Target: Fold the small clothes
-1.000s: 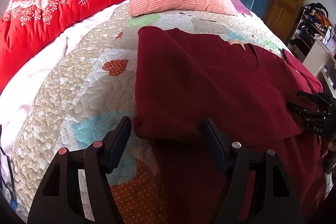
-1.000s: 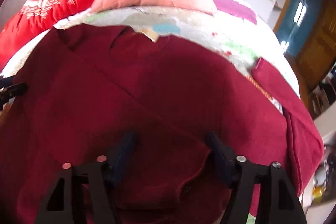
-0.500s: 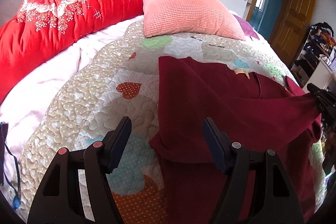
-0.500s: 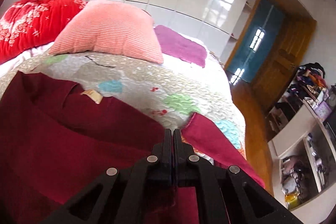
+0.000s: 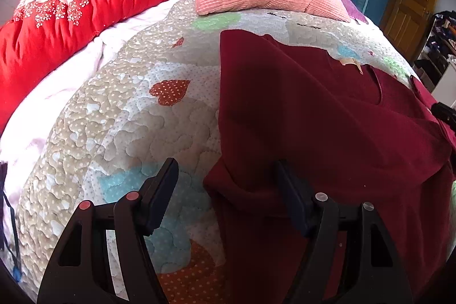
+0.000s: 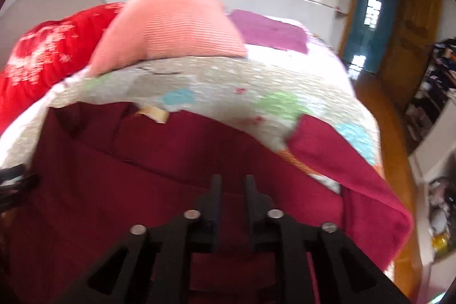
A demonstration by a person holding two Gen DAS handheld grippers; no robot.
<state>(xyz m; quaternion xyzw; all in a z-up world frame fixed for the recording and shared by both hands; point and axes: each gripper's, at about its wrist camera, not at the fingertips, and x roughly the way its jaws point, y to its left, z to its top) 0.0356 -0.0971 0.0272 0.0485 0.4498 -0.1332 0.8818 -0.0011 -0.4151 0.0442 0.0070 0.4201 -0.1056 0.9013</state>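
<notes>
Bed under a quilted heart-patterned patchwork cover; dark red knit garment lies spread toward its right edge. Left claw spread wide over the garment's left fold, not gripping. Right claw opening above the garment, nothing pinched.

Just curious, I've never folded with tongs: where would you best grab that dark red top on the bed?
Probably the dark red top at its bunched left hem corner, coming from the quilt side: there the cloth humps up, already between the left tool's open pads.
</notes>
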